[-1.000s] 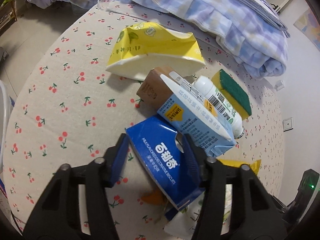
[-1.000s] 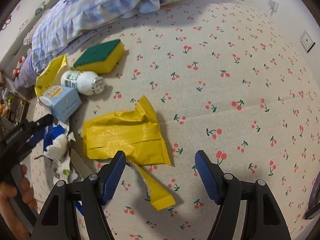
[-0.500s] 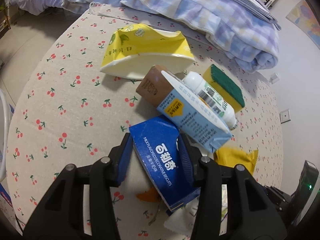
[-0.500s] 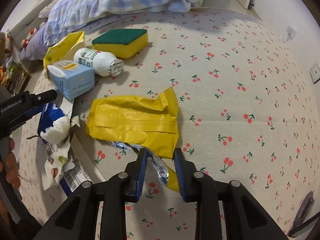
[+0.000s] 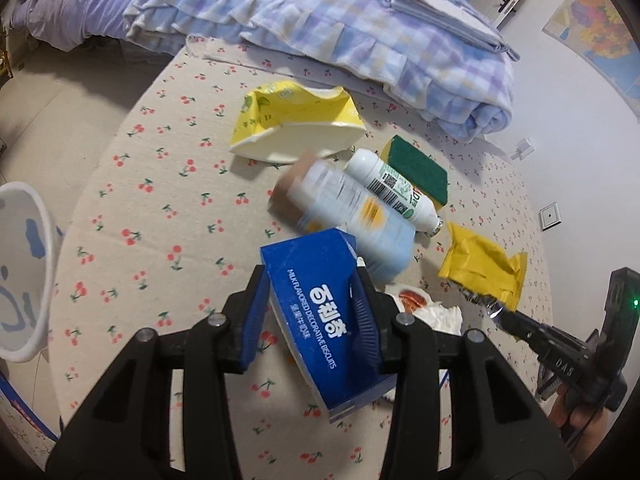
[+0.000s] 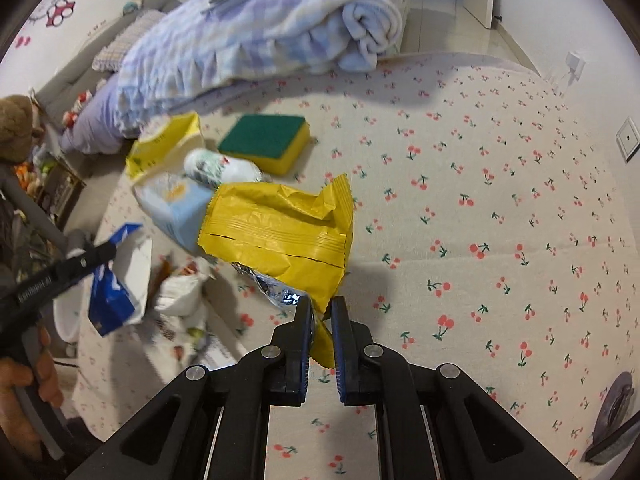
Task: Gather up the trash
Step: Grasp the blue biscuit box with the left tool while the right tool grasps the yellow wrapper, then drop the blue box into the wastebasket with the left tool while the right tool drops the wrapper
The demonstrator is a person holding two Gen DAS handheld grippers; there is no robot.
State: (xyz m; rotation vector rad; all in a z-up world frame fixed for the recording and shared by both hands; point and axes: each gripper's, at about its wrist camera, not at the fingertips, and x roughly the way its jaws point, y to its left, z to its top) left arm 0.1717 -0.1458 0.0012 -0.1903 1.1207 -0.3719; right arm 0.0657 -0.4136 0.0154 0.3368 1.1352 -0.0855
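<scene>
The left gripper [image 5: 310,304] is clamped on a blue biscuit box [image 5: 324,320], its pads pressed to the box's two long sides, the box tilted with its far end raised above the cherry-print cloth [image 5: 152,216]. Just beyond the box lies a pale blue carton [image 5: 344,216], blurred, with a white bottle [image 5: 394,192] touching its right side and a green-topped yellow sponge [image 5: 418,168] just beyond the bottle. Farther out a crushed yellow carton [image 5: 296,124] lies near the rolled checked blanket [image 5: 320,24], which closes off the far edge of the cloth. To the left of the box the cloth is bare out to its rounded edge, where the rim of a white bin [image 5: 24,280] shows. The right gripper [image 6: 320,312] is pinched together on the lower corner of a yellow wrapper [image 6: 280,236], which hangs up off the cloth with a strip of silver foil [image 6: 276,292] trailing at its left. Crumpled white paper [image 6: 180,292] and printed scraps lie to the left of it, beside the blue box. To the right of the wrapper the cloth runs open and bare toward the wall, where a socket plate [image 6: 628,140] sits.
</scene>
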